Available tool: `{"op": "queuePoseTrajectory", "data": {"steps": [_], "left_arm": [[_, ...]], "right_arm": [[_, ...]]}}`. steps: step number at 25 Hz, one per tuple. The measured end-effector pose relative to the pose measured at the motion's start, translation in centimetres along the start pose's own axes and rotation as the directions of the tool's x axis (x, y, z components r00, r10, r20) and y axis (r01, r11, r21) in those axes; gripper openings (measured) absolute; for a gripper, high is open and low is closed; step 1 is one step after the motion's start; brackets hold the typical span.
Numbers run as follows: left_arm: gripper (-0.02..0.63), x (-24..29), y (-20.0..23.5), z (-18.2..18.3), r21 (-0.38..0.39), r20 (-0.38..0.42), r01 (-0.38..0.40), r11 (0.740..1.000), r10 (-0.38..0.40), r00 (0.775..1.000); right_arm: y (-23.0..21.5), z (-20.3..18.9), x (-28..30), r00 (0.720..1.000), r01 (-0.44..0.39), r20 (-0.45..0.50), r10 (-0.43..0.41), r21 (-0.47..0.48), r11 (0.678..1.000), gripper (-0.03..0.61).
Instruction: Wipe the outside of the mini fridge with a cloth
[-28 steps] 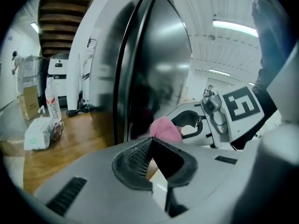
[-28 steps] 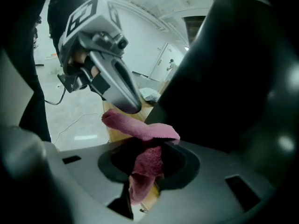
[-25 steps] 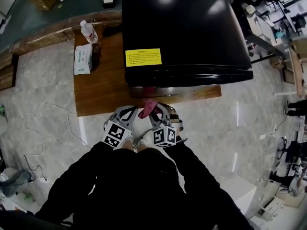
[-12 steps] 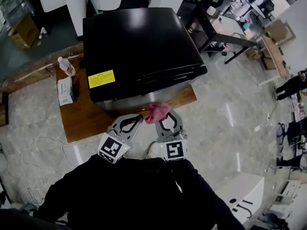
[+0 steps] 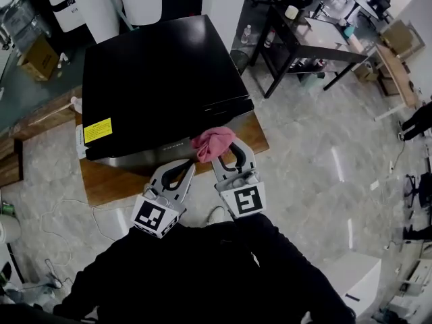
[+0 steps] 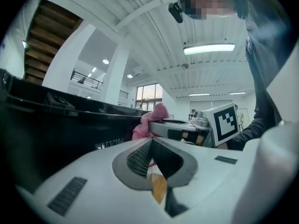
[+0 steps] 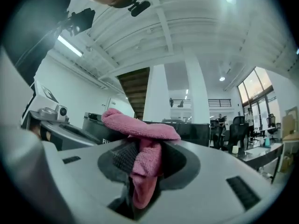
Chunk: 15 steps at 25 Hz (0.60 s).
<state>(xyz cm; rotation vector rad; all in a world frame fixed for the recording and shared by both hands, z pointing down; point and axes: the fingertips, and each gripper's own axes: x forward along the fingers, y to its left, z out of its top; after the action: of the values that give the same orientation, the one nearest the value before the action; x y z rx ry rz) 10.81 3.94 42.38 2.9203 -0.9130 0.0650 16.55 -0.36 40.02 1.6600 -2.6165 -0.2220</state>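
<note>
Since wiping needs a firm grip, right gripper (image 5: 221, 155) clamps cloth (image 5: 212, 142) at fridge (image 5: 155, 79) front edge; left gripper (image 5: 186, 167), below that edge, closed, empty.

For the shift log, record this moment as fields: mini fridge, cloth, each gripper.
mini fridge: black, stands on a wooden table, yellow label on its top
cloth: pink, bunched, at the fridge's front top edge
right gripper: shut on the cloth
left gripper: shut, holds nothing, beside the right gripper
</note>
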Motion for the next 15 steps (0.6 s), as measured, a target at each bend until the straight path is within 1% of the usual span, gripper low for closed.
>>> {"op": "queuePoseTrajectory", "data": {"steps": [2,4,7,11,15], "left_arm": [[0.006,1.2,-0.3,0.5,0.0,-0.001,-0.043,0.999,0.043,0.999],[0.006,1.9,-0.1,1.1,0.002,0.006,-0.089,0.996,0.089,0.996],[0.006,2.5,1.0,1.3,0.0,0.02,-0.171,0.985,0.171,0.985],[0.006,3.3,1.9,0.3,-0.009,0.028,-0.264,0.964,0.264,0.964],[0.006,3.2,1.8,-1.9,-0.017,0.016,-0.31,0.951,0.31,0.951]], "right_arm": [[-1.0,0.2,0.1,0.999,-0.033,0.019,0.033,0.004,0.999,0.13],[-1.5,0.2,0.2,0.998,-0.058,0.024,0.058,-0.014,0.998,0.13],[-1.6,-0.6,0.7,0.994,-0.106,0.02,0.106,-0.041,0.994,0.13],[-2.0,-2.9,0.8,0.99,-0.144,-0.007,0.144,-0.057,0.988,0.13],[-1.3,-5.9,0.8,0.986,-0.162,-0.03,0.162,-0.02,0.987,0.13]]}}
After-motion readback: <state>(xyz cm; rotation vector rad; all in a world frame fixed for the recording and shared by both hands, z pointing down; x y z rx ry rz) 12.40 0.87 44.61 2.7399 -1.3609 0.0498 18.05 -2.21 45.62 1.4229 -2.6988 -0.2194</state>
